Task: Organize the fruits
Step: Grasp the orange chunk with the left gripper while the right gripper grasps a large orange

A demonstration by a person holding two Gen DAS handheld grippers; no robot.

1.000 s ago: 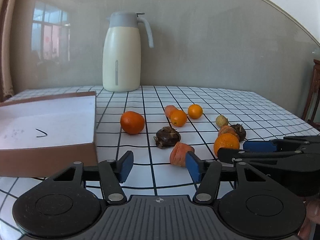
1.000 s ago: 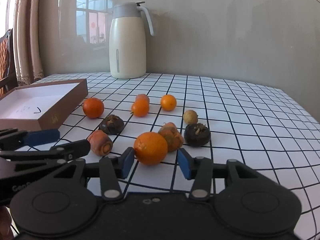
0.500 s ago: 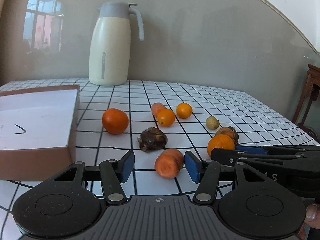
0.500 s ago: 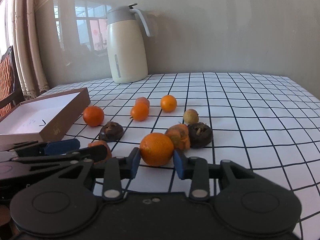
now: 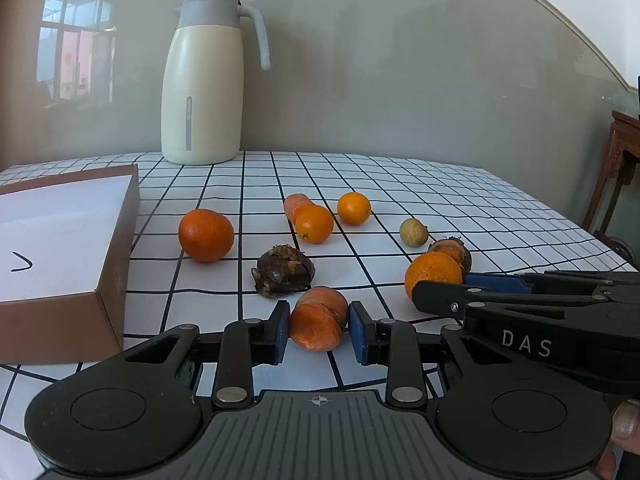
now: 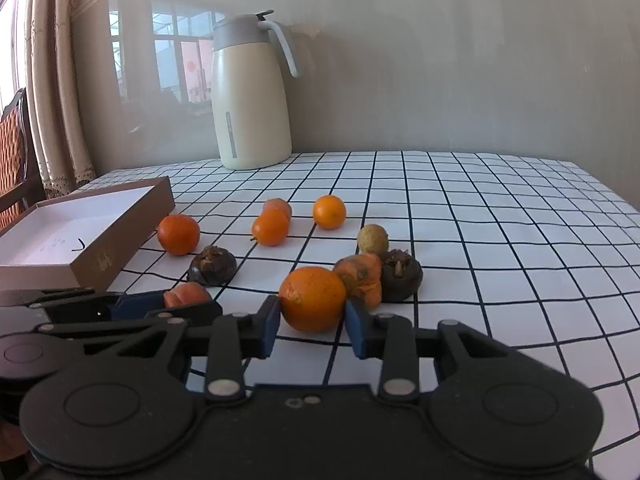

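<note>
We have the carrot piece (image 5: 318,318) between the blue pads of the left gripper (image 5: 319,331), both pads against its sides, so we read that gripper as pinching it; it seems to rest on the checked tablecloth (image 5: 460,196), though we cannot tell whether it is lifted. The orange (image 6: 313,298) sits likewise between the pads of the right gripper (image 6: 310,326), pads touching its flanks, pinched low near its widest part, probably so it cannot roll out. The two tools work side by side, each on the fruit nearest to it, which we judge saves a reach across the pile. Just behind the orange, touching it, lies a second carrot piece (image 6: 359,276), and against that a dark brown fruit (image 6: 401,274); lifting the orange could nudge both. A small yellowish fruit (image 6: 372,239) sits just beyond them. Another dark fruit (image 5: 283,270) lies near the held carrot piece. Farther back are three more oranges (image 5: 206,235) (image 5: 314,224) (image 5: 353,208), with a third carrot piece (image 5: 295,203) touching the middle one. The open cardboard box (image 5: 120,240) stands to the left with no fruit in the part we see, likely the destination. A cream jug (image 5: 204,80) stands by the wall.
</note>
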